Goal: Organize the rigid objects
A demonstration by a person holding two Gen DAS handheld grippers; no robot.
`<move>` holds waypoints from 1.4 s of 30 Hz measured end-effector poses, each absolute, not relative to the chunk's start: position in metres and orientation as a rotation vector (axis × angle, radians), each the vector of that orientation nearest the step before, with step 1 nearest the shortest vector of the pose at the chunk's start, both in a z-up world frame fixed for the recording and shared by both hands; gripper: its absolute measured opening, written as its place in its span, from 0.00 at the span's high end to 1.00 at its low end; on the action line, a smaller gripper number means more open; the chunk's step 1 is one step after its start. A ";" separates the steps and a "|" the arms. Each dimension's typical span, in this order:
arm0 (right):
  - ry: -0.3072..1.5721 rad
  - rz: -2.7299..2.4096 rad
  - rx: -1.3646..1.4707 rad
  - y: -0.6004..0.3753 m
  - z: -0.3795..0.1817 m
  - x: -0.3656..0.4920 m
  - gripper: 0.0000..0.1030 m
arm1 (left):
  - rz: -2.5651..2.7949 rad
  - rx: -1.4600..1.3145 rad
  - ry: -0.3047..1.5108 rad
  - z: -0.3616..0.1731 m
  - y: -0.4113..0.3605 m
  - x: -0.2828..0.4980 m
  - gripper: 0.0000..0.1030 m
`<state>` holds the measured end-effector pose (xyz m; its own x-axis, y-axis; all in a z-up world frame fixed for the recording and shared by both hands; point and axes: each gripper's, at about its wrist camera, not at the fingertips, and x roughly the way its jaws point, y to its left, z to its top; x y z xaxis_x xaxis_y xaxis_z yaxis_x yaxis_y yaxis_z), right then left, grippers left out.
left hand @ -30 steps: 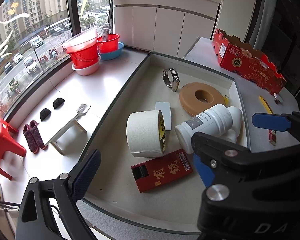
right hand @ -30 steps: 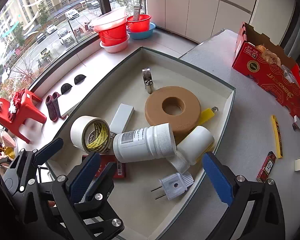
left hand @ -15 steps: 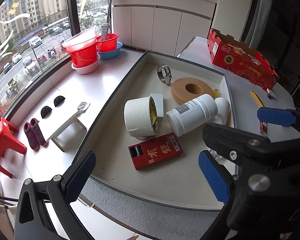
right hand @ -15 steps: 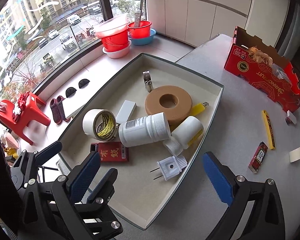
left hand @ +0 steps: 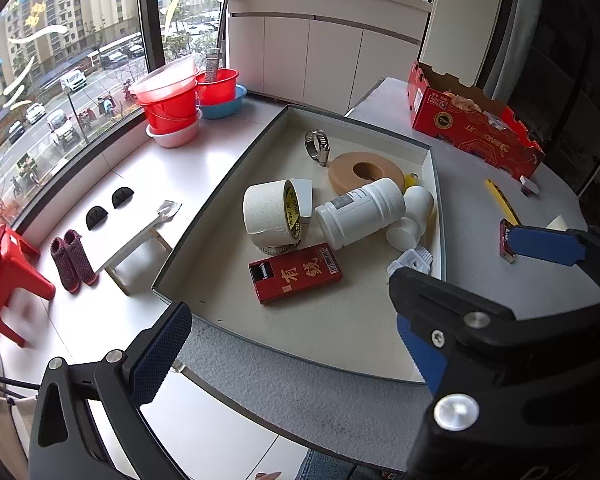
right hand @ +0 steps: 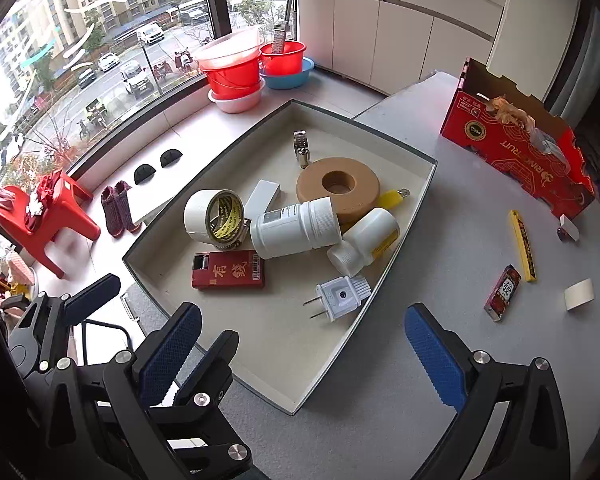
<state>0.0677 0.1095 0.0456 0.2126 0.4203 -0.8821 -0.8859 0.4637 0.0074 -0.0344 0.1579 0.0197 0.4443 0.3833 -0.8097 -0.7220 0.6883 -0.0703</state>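
A shallow beige tray (left hand: 332,320) (right hand: 284,340) on the grey table holds a white tape roll (left hand: 266,210) (right hand: 204,216), a large white bottle (left hand: 360,212) (right hand: 296,228) lying on its side, a smaller white bottle (right hand: 370,240), a brown ring (left hand: 366,172) (right hand: 338,184), a red box (left hand: 296,274) (right hand: 228,274), a white plug (right hand: 340,298) and a metal hose clamp (left hand: 316,144). My left gripper (left hand: 292,356) hangs open and empty over the tray's near edge. My right gripper (right hand: 302,360) is open and empty beside it, near the tray's near corner.
Right of the tray lie a yellow stick (right hand: 522,246), a small red pack (right hand: 504,292) and a white scrap (right hand: 578,294). A red cardboard box (right hand: 516,144) stands at the back right. Red basins (left hand: 172,108) and a red stool (left hand: 4,272) are below the table's left edge.
Both grippers have drawn back and away from the tray, so more of the table and the tray's near edge now shows. Both stay open; the objects have not moved.
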 end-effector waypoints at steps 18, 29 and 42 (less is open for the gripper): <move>0.974 0.994 -0.540 0.080 0.050 0.063 0.01 | 0.710 -0.417 0.871 0.033 0.124 -0.038 0.00; 0.982 0.999 -0.491 0.060 0.051 0.072 0.01 | 0.685 -0.372 0.865 0.041 0.105 -0.024 0.00; 1.030 0.956 -0.350 0.002 0.044 0.106 0.01 | 0.656 -0.348 0.913 0.038 0.082 -0.007 0.00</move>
<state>0.1060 0.0018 0.0444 0.1733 0.5038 -0.8462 -0.8061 0.5662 0.1721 -0.0069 0.0822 0.0378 0.4382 0.3731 -0.8178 -0.6560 0.7547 -0.0072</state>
